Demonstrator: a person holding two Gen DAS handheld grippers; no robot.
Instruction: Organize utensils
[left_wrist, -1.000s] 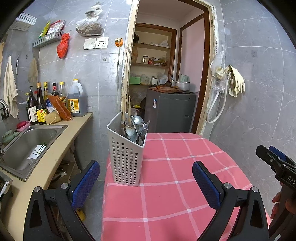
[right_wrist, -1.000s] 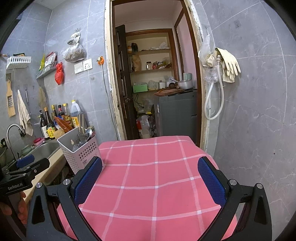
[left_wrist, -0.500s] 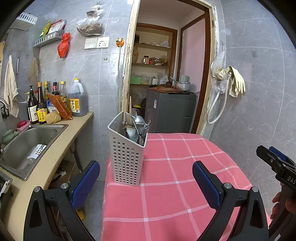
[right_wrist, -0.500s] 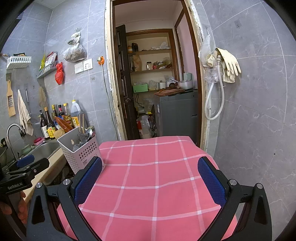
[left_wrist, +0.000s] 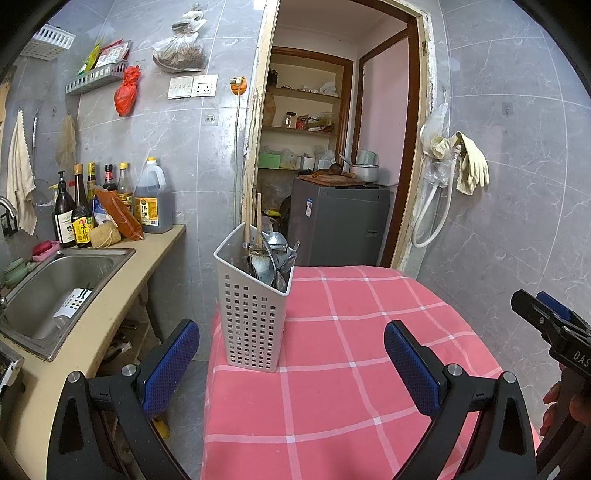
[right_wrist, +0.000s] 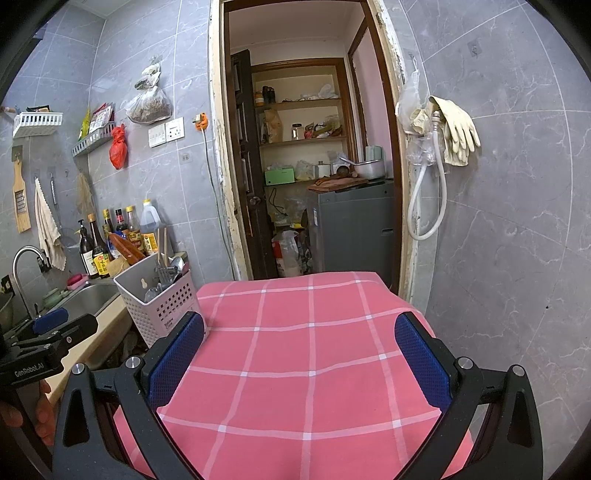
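A white perforated utensil basket stands upright at the left edge of the pink checked tablecloth. Metal spoons and wooden chopsticks stick out of its top. My left gripper hangs open a little in front of the basket, nothing between its blue pads. In the right wrist view the basket sits at the far left of the cloth. My right gripper is open over bare cloth, holding nothing. Each gripper shows at the edge of the other's view.
A steel sink and beige counter run along the left, with sauce bottles at the back. A gap separates counter and table. An open doorway with a grey appliance lies behind. Tiled wall with hose and gloves bounds the right.
The left wrist view has shifted slightly, so the basket sits a little further right in frame. Both grippers stay open and empty. The right wrist view is nearly unchanged.
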